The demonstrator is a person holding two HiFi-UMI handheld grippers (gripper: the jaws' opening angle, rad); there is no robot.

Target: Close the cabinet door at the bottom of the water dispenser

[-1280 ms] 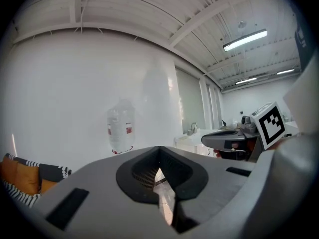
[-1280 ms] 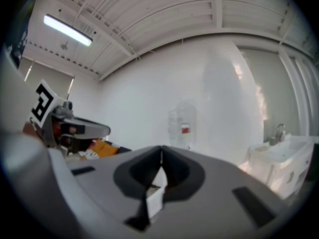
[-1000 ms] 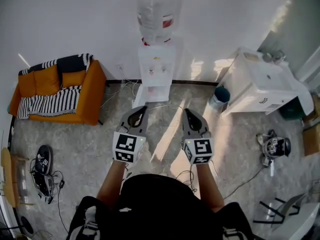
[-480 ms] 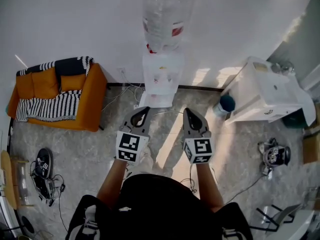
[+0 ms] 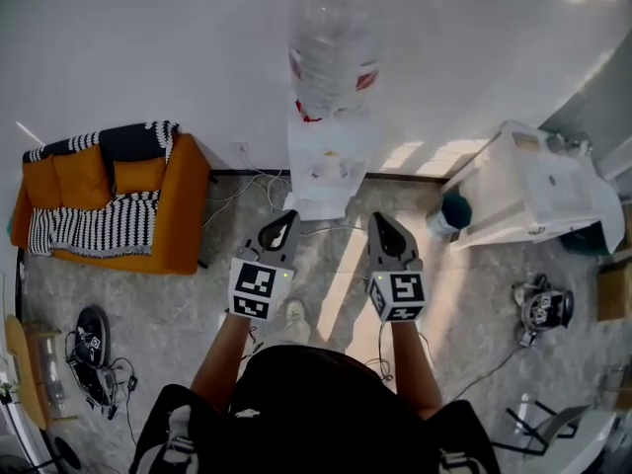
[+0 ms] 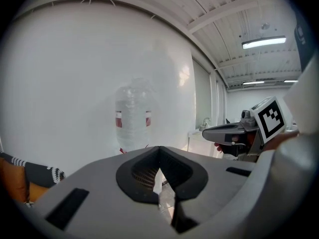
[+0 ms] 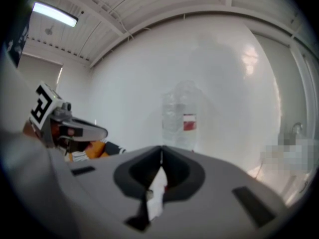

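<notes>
The white water dispenser (image 5: pixel 331 161) stands against the wall straight ahead, with a clear bottle (image 5: pixel 331 42) with a red label on top. Its bottom cabinet (image 5: pixel 318 203) is seen steeply from above, and I cannot make out its door. My left gripper (image 5: pixel 280 221) and right gripper (image 5: pixel 381 223) are held side by side over the floor, pointing at the dispenser and short of it. Both are shut and hold nothing. In the left gripper view the shut jaws (image 6: pixel 159 151) aim at the bottle (image 6: pixel 132 121); the right gripper view shows the same (image 7: pixel 161 149), bottle (image 7: pixel 180 119) ahead.
An orange sofa (image 5: pixel 109 200) with a striped blanket is at the left. A white washstand (image 5: pixel 533 191) and a dark-lidded jar (image 5: pixel 451 212) stand right of the dispenser. Cables (image 5: pixel 247 188) trail along the wall. Shoes (image 5: pixel 91 329) and a small device (image 5: pixel 543 309) lie on the floor.
Both grippers have moved forward toward the dispenser, which now looks larger and closer. Their jaws have stayed shut and side by side.
</notes>
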